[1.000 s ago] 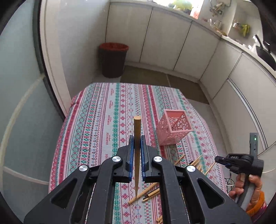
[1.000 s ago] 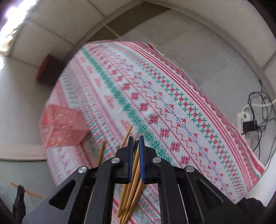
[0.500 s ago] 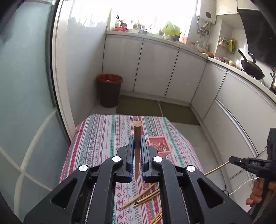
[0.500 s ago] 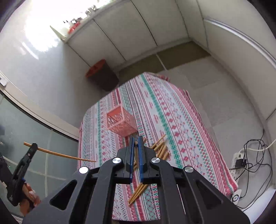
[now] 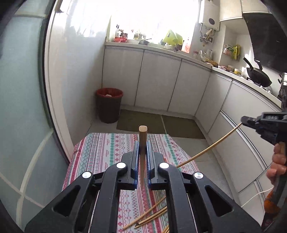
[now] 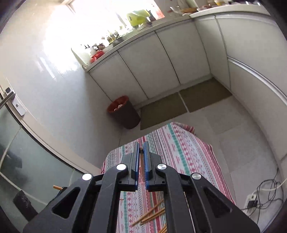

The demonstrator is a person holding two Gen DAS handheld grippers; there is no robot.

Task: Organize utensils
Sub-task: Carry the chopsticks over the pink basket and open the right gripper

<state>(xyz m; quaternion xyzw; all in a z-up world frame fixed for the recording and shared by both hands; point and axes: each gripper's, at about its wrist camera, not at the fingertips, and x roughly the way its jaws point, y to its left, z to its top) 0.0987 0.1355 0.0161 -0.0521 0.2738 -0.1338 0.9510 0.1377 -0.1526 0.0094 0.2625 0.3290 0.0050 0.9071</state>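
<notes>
So I've got one chopstick clamped in each claw, left claw (image 5: 142, 150) and right claw (image 6: 141, 152), both up off the worktop (image 5: 107, 145); next they'd need carrying to a holder, rest of the chopsticks (image 5: 148, 216) loose below.

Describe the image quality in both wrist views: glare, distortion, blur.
Left wrist view: the window is blown out white, cabinets bow from fisheye distortion, corners are black. Right wrist view: the window glare washes the wall, the scene sits tilted, and the chopstick close to the lens looks soft.
</notes>
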